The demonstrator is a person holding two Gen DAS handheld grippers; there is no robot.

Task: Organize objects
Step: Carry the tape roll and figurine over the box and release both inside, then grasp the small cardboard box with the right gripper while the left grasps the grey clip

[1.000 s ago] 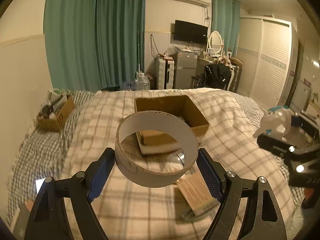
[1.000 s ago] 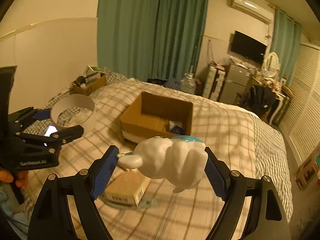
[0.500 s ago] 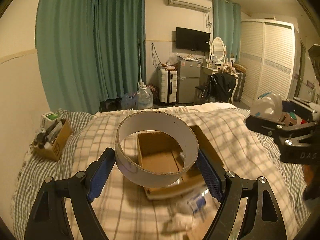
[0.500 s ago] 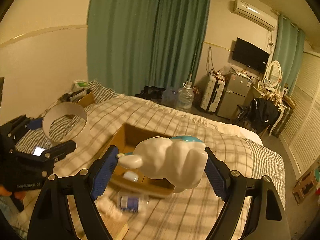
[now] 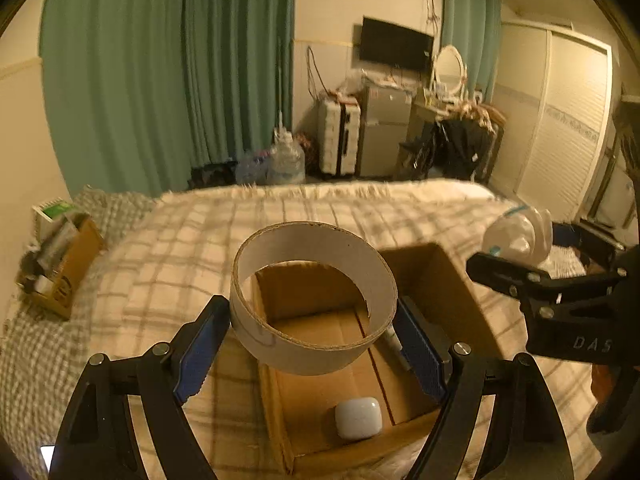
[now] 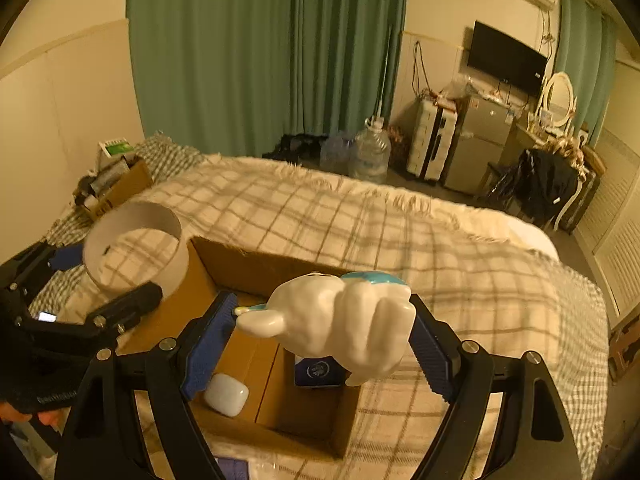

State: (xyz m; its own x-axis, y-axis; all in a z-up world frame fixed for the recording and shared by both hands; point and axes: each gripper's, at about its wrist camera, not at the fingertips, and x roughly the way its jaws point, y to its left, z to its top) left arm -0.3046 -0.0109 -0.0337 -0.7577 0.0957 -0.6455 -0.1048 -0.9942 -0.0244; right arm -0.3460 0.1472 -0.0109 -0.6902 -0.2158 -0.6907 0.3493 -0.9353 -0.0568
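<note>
Now, starting at the left: the small carton of odds and ends (image 5: 60, 268) sits at the far left edge of the bed (image 5: 280, 216), well away from your work. Your left gripper (image 5: 314, 334) holds the cardboard ring (image 5: 314, 300) across its width, pads pressed to its outer wall. A second ago that ring hung over the blanket short of the open box (image 5: 452, 280); it now hovers directly above the box, so you look through the hoop at the box floor. That suggests the ring is about ready to be lowered in.

Further right, your right gripper (image 6: 320, 344) is closed on the white figurine (image 6: 340, 328), and it too has travelled from the near side of the bed to a spot above the box. Both things seem staged for dropping, though neither is inside yet.

Already in the box are a white earbud case (image 5: 358, 418) near the front and a dark blue packet (image 6: 318, 372) to its right.

Hard to read: the figurine covers most of the packet, the ring hides part of the box floor, and a thin white item by the left gripper's right finger is too obscured to name.
</note>
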